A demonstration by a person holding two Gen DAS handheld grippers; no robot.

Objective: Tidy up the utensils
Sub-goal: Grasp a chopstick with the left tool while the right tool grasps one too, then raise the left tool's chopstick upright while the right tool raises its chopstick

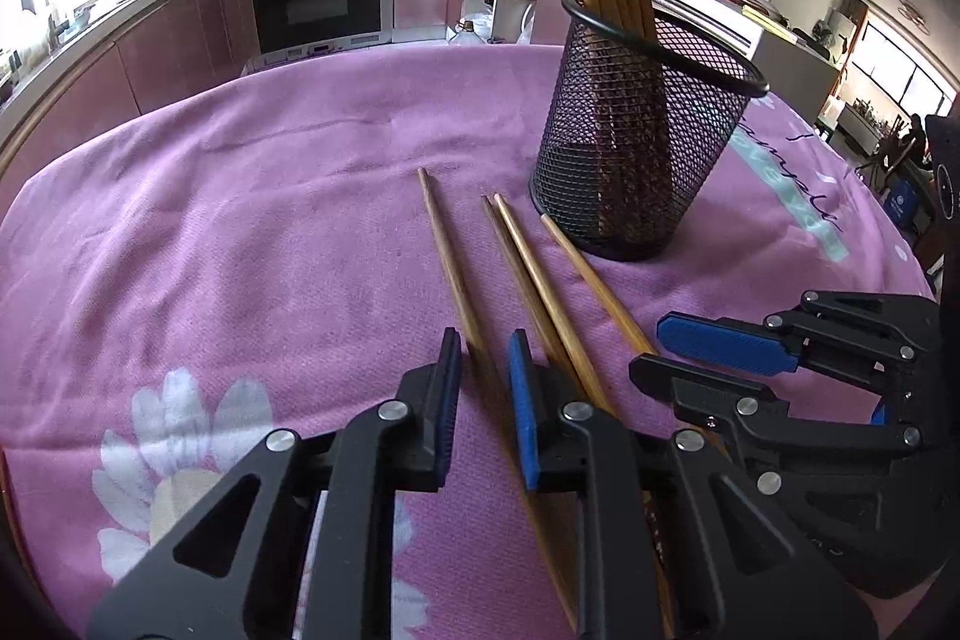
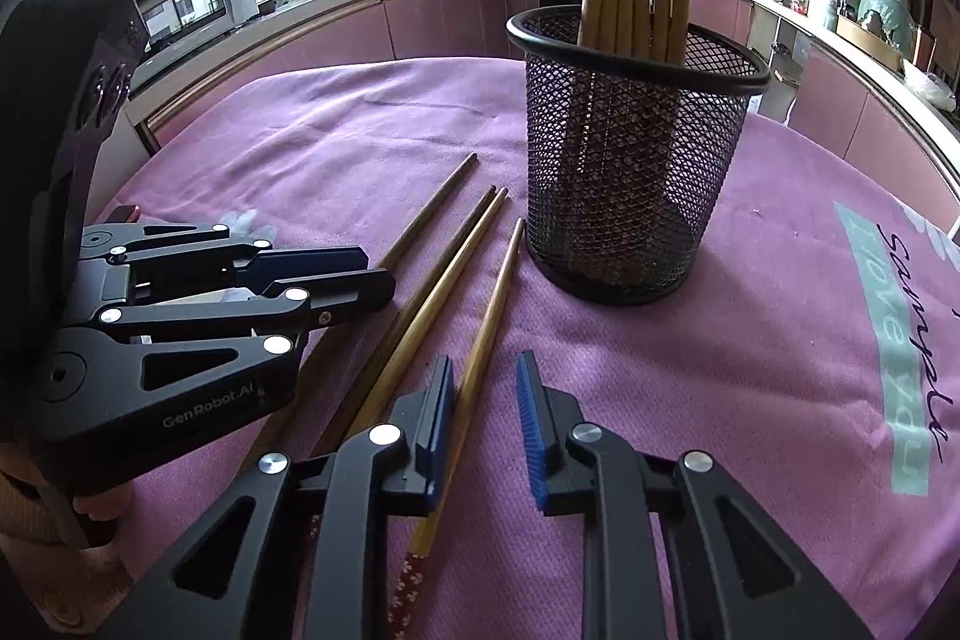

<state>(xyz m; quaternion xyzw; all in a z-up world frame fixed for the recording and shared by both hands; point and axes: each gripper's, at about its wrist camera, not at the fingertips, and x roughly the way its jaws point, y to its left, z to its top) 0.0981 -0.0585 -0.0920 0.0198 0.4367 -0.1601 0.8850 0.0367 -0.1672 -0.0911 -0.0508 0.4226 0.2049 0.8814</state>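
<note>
Chopsticks (image 1: 534,274) lie beside the holder (image 1: 642,130); open cloth (image 1: 240,220) leftward; both grippers (image 1: 485,388) (image 2: 485,400) straddle sticks, fingers narrowly parted, gripping nothing.

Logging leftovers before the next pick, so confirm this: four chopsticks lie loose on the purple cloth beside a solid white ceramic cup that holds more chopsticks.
Wrong on the holder. It is a black wire-mesh cup, not solid white ceramic; the right wrist view shows the chopsticks inside through the mesh. The rest stands: four loose chopsticks lie on the purple cloth beside it.
</note>
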